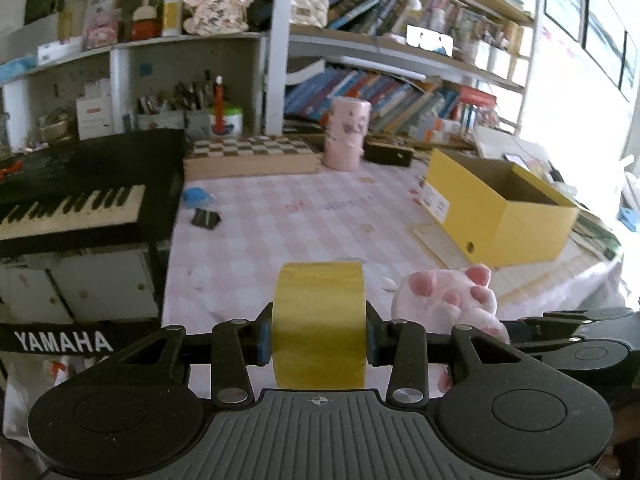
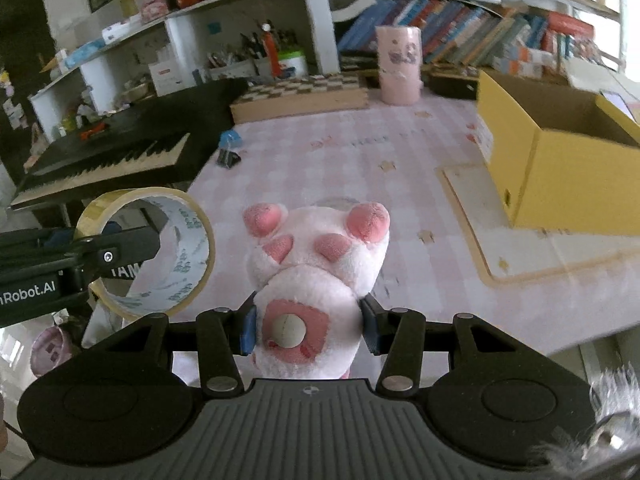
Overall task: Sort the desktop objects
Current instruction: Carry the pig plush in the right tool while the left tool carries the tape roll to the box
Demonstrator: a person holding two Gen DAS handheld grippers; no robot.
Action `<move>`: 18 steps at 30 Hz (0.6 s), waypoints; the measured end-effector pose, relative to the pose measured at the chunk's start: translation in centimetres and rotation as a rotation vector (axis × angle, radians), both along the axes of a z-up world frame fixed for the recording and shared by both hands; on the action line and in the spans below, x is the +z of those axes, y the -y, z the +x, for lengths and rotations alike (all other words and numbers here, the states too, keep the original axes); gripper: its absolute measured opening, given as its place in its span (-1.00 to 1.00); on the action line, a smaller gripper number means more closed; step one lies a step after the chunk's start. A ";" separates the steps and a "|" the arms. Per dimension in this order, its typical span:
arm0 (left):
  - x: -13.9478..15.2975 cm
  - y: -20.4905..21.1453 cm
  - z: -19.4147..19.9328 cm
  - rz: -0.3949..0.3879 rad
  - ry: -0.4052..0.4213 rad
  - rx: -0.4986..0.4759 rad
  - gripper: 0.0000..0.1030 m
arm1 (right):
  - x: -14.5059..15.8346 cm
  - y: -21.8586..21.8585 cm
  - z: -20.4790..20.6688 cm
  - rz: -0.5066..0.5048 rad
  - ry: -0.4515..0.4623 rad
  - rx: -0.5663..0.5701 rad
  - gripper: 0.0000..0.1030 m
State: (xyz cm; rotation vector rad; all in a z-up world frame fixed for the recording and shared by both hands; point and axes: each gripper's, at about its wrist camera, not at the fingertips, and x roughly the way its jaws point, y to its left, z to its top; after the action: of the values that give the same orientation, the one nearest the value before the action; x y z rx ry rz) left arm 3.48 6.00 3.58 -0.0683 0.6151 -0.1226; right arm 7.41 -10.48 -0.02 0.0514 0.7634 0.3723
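Left gripper (image 1: pixel 319 338) clamped on a yellow tape roll (image 1: pixel 319 320), right gripper (image 2: pixel 308 330) pinching a pink plush paw (image 2: pixel 316 276) — both held side by side above the checked tablecloth (image 1: pixel 280 220), yellow box (image 1: pixel 500 216) open, ahead to the right.

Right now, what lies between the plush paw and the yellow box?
In the right wrist view, only bare checked tablecloth separates the plush paw from the yellow box.

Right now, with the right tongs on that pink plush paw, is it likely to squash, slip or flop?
The plush paw probably squashes: its fuzzy body bulges between the right tongs. It looks light for its bulk, so slipping seems unlikely while the pads press in. The toe end sticks out unsupported and may sag or wobble.
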 end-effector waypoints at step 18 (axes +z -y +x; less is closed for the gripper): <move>-0.5 5.4 -0.8 -0.014 -0.018 -0.228 -0.23 | -0.8 6.2 -5.5 0.023 -0.051 -0.256 -0.10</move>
State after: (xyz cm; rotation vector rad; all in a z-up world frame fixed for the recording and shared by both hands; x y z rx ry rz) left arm 2.63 0.55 3.04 -0.0128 0.6391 -0.3476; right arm 1.92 -16.63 -0.85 0.1792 0.7925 0.1364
